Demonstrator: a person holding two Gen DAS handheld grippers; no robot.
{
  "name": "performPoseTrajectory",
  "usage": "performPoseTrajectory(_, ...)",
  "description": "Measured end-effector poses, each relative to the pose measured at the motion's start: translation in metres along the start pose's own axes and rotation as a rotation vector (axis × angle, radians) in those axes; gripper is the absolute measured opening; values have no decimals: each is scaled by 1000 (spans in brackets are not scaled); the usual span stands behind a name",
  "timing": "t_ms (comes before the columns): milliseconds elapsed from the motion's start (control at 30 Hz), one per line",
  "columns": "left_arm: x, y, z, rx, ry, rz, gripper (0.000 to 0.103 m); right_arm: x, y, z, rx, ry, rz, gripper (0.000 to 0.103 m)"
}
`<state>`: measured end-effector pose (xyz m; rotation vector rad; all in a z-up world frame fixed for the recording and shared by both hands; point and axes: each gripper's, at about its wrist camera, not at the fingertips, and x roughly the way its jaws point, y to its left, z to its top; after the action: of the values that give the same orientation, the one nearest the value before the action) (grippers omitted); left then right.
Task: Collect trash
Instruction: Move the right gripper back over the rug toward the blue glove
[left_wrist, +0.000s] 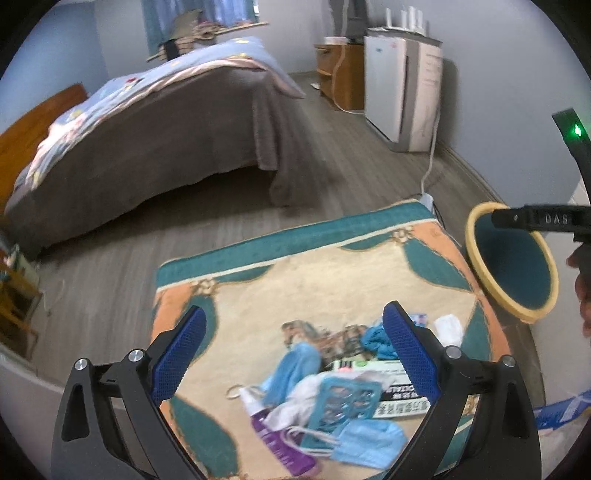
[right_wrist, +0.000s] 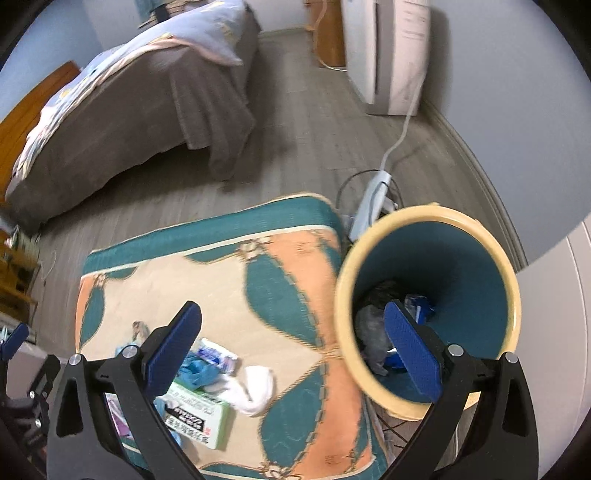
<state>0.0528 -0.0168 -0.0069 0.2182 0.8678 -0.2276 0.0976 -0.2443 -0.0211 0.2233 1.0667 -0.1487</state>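
Rug (right_wrist: 295, 280): woven cloth, matt. Bin (right_wrist: 476, 273): smooth plastic. Floor (left_wrist: 229, 206): wood-look planks. Face mask (left_wrist: 369, 443): soft nonwoven. Box (right_wrist: 201, 417): printed card. Tongs' pads (left_wrist: 410, 354): rough, textured blue.

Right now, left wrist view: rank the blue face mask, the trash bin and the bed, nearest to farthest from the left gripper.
From the left gripper:
1. Blue face mask: on the rug, low between the open fingers.
2. Trash bin: off the rug's right edge, under the right gripper.
3. Bed: across the floor, upper left.
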Motion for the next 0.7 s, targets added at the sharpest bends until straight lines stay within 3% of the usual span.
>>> performPoseTrajectory(333, 4, 59, -20, -145, 9, 27, 96, 12, 42, -10, -55, 46, 13, 97)
performPoseTrajectory(700, 17, 93, -36, -173, 60, 29, 96, 26, 88, -27, -132, 83, -17, 97)
